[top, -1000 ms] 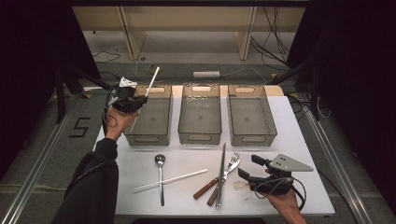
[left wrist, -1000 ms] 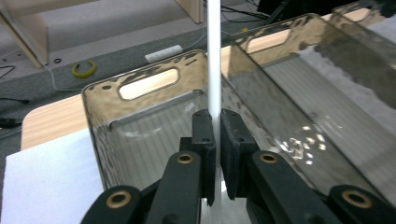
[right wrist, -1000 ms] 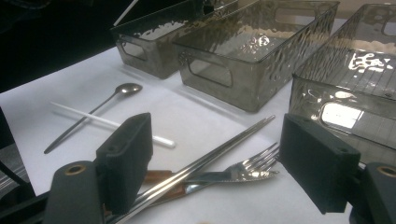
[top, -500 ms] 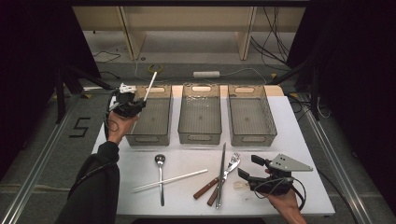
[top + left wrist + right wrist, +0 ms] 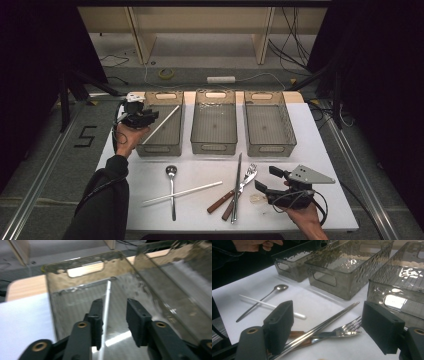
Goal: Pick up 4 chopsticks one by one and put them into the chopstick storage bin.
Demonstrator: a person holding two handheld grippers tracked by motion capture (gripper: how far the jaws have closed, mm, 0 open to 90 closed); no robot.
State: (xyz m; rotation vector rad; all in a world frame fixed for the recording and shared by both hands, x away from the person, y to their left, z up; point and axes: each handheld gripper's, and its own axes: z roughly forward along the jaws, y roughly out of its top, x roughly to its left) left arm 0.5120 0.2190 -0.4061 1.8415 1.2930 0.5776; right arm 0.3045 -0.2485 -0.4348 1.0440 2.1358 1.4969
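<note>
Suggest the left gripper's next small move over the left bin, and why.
Probably lift the left gripper straight up and clear. Its fingers stand apart with the white chopstick loose between them, and the high view shows the stick slanting inside the left bin, so the drop looks done.

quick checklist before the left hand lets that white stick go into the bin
1. White chopstick is over the left bin: ok, its far end reaches down inside the bin.
2. Left gripper is open enough to release: ok, the fingers stand apart and the stick rests against just one of them.
3. Stick is fully free of that finger: cannot tell.
4. Landing spot in the left bin is clear: ok, nothing else lies on its floor.
5. Right gripper is out of the way: ok, open and low beside the fork at the near right.
6. Other white chopstick stays reachable: ok, lying across the spoon.
</note>
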